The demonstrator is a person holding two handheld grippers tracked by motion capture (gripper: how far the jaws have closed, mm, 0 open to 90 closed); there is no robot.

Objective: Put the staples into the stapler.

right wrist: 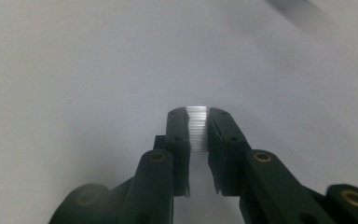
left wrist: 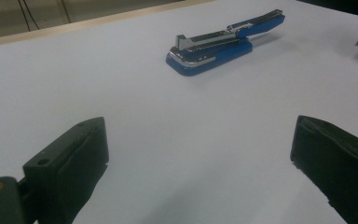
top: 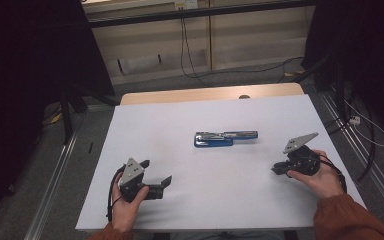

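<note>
A blue stapler lies flipped open on the white tabletop, a little right of centre in the high view, with its upper arm stretched out toward the right of the frame. In the left gripper view the stapler sits in the upper middle, well beyond the fingers.

The left gripper rests at the lower left of the high view, held in the person's left hand. Its fingers are spread wide apart with nothing but bare tabletop between them.

The right gripper sits at the right of the high view, in the right hand, well apart from the stapler. In the right gripper view its fingers are clenched on a short strip of staples, a silvery ribbed bar pinched between the tips at the centre of the frame.
</note>
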